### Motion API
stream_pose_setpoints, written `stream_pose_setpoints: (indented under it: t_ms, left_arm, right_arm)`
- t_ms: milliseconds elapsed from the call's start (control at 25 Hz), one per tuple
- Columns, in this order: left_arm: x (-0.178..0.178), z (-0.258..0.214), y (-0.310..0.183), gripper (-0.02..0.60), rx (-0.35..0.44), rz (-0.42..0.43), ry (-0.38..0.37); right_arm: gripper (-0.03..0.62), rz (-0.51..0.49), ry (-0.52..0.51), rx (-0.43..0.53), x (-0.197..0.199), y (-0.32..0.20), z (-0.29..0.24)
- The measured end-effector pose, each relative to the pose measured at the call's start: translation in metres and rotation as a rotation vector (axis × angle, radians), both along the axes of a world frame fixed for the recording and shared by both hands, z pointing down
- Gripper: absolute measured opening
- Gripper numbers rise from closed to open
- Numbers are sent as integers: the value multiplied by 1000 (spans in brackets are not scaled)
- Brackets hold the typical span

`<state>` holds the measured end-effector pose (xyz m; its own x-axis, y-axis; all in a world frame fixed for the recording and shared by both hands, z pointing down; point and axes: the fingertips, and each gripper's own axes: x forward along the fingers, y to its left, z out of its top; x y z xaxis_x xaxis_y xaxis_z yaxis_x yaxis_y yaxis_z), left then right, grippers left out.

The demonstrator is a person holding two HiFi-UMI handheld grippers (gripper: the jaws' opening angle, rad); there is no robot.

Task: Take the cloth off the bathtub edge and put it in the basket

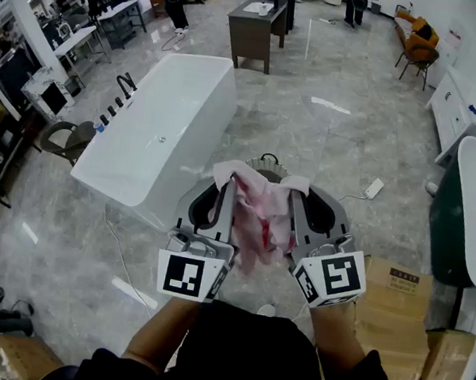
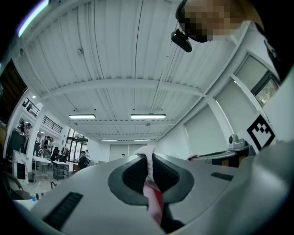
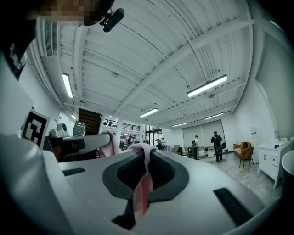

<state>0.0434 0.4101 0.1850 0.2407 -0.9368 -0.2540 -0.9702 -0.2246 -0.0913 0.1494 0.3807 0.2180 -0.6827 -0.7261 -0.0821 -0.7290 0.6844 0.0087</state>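
Glossy grey marbled tile floor (image 1: 330, 144), big open hall. White ribbed ceiling (image 2: 119, 55) with strip lights overhead. Smooth white oval freestanding bathtub (image 1: 164, 128) at left, well apart from cloth. Soft crumpled pink-and-white cloth (image 1: 259, 217) held up in air over floor. Its long axis runs left-right, top edge spanning both tools, middle sagging toward person. Left gripper (image 1: 225, 194) jaws pinched tight on one corner. Right gripper (image 1: 297, 202) jaws clamped on other corner.

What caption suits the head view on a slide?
The left gripper and right gripper hold a pink cloth up near the white bathtub.
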Motion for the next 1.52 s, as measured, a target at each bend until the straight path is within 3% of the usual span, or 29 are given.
stream_pose_setpoints:
  t_ms: [720,1000,1520]
  left_arm:
    - [41,-2,-9,20,13,-24,-19]
    - [20,-2,-29,20,27,-21,23]
    - [4,-16,-121,20,69,30,56]
  right_arm:
    - [37,-16,-29,-1,38,-8,-3]
    - [37,-21,-30,-4,24,-30,1]
    - [37,-31,-77,-55,-1,-124,-5]
